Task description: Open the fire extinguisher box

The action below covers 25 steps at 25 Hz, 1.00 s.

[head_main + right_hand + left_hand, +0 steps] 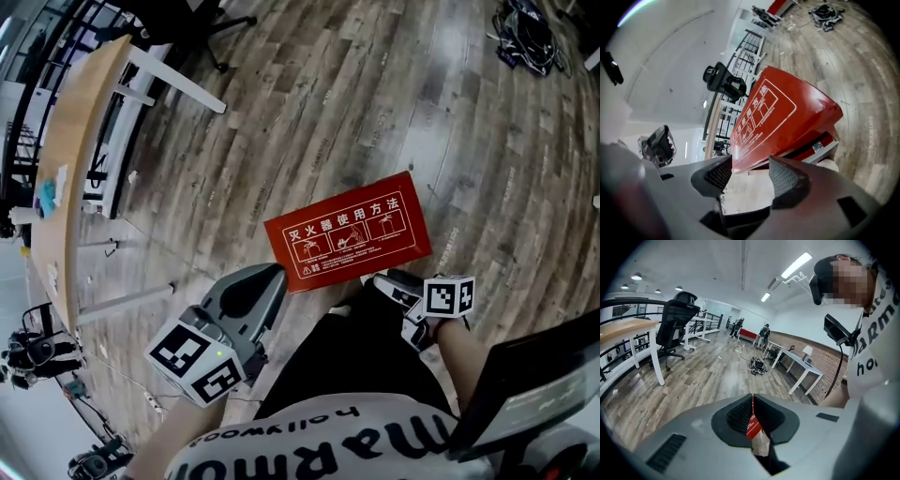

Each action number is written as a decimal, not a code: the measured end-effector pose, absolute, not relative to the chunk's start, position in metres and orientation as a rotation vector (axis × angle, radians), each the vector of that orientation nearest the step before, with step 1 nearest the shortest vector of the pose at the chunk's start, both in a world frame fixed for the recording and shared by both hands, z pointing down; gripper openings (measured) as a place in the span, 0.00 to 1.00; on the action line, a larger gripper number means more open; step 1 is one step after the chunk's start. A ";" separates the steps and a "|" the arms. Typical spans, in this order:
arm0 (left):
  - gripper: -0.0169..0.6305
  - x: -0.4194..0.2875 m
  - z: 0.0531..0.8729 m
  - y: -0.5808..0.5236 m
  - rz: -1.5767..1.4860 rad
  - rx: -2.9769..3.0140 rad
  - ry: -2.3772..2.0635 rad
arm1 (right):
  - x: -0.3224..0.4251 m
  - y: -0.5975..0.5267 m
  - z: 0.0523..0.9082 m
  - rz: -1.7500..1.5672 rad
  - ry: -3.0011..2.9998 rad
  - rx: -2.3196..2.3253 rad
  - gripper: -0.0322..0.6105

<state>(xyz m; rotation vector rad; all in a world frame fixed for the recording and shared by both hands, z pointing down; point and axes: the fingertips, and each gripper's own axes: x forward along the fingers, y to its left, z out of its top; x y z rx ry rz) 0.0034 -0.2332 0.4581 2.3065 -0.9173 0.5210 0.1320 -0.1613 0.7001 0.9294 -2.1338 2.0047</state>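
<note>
- Wood plank floor (375,112) all round; the red box (349,234) lies flat on it just ahead of the person's legs (366,356), long side running left to right
- Lid (778,112) is tipped up a little, with a dark gap above the box's pale rim (827,149)
- Left gripper (278,272) meets the box's near left corner, fingers narrow with a red sliver of lid between them; it looks pinched
- Right gripper (751,173) sits at the box's near right edge, fingers wide and empty, lid just beyond them
- Lifting falls to the left, I judge; the hinge seems to run along the box's far long side
</note>
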 end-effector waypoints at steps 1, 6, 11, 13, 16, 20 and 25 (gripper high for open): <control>0.05 0.004 0.460 -0.235 0.521 2.301 -0.919 | 0.132 -0.163 0.705 2.057 -2.118 0.945 0.42; 0.05 0.004 0.472 -0.239 0.519 2.269 -0.930 | 0.141 -0.156 0.731 2.301 -1.976 1.040 0.47; 0.05 -0.004 0.480 -0.238 0.527 2.238 -0.951 | 0.147 -0.150 0.752 2.353 -1.914 1.112 0.47; 0.05 -0.007 0.482 -0.240 0.523 2.228 -0.963 | 0.146 -0.159 0.757 2.332 -1.946 1.130 0.47; 0.05 -0.011 0.484 -0.239 0.531 2.223 -0.974 | 0.140 -0.181 0.758 2.339 -2.003 1.161 0.47; 0.05 -0.020 0.484 -0.237 0.525 2.206 -0.999 | 0.131 -0.200 0.752 2.389 -2.021 1.163 0.47; 0.05 -0.025 0.481 -0.239 0.489 2.205 -1.020 | 0.129 -0.201 0.725 2.427 -2.158 1.058 0.46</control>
